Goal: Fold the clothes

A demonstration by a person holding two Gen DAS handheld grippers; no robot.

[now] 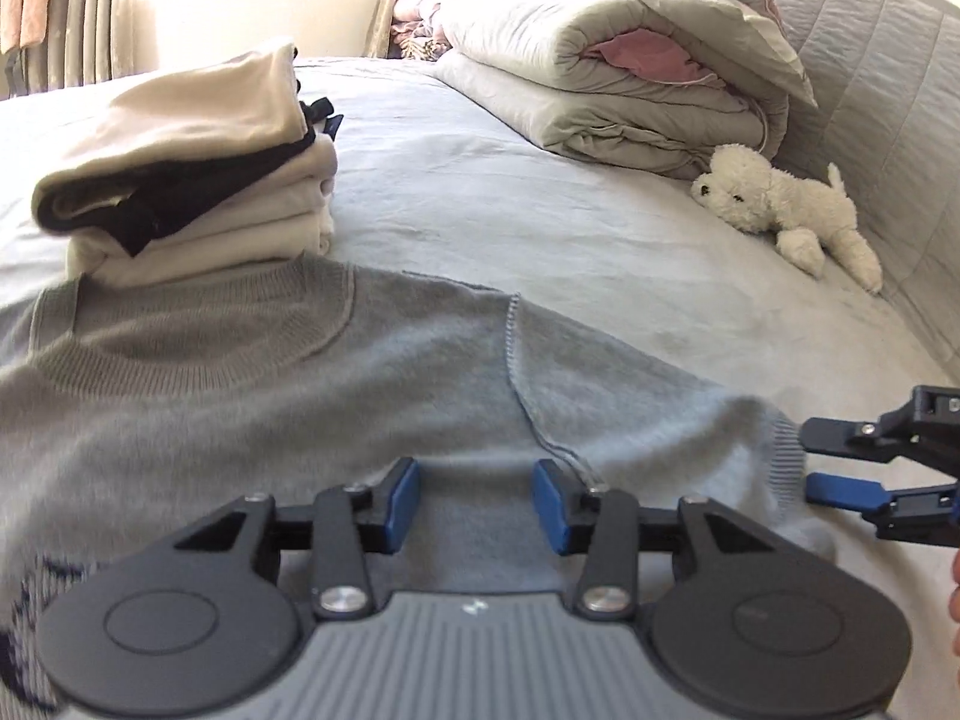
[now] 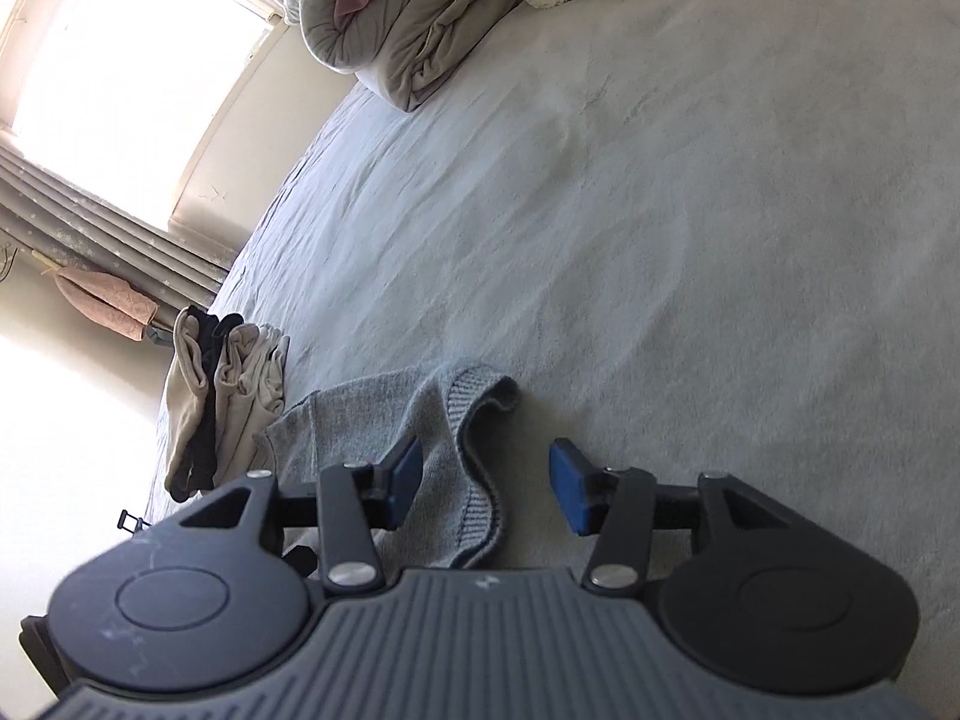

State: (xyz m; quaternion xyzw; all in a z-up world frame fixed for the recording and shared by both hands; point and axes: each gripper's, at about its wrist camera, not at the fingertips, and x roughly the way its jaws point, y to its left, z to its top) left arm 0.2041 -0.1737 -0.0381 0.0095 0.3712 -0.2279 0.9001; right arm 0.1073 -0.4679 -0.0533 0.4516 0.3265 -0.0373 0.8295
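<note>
- While the grey knit sweater (image 1: 312, 396) lies spread on the bed (image 1: 540, 228), the left claw (image 1: 475, 507) hangs over its body fabric, blue pads (image 1: 403, 495) apart, nothing between them.
- Sweater position, left wrist view: fills the lower half from 9 o'clock across to 3 o'clock; ribbed neckline toward 10 o'clock, sleeve seam running down the centre, ribbed cuff (image 1: 783, 450) at 3 o'clock.
- Dark pattern on the sweater at the 8 o'clock edge; detail too blurred to read.
- Right claw (image 1: 810, 462) enters at 3 o'clock in the left wrist view, fingers parted, tips just beside the cuff. A bit of the person's hand (image 1: 955, 600) shows at the frame edge below it.
- Right wrist view: right claw (image 2: 486, 492) wide apart, straddling the ribbed cuff (image 2: 480, 480) of the sleeve; one pad (image 2: 405, 480) sits over the sleeve, the other over bare sheet. Not clamped.
- Stack of folded clothes (image 1: 198, 180), cream with one black layer, at 10 o'clock, touching the sweater's neckline edge.
- Folded grey quilt (image 1: 618, 78) with pink lining at 1 o'clock, against the headboard side.
- White plush dog (image 1: 792, 210) at 2 o'clock, near the quilt, well apart from the sweater.
- Curtains (image 2: 108, 222) and a bright window (image 2: 138, 60) at 10 o'clock in the right wrist view.
</note>
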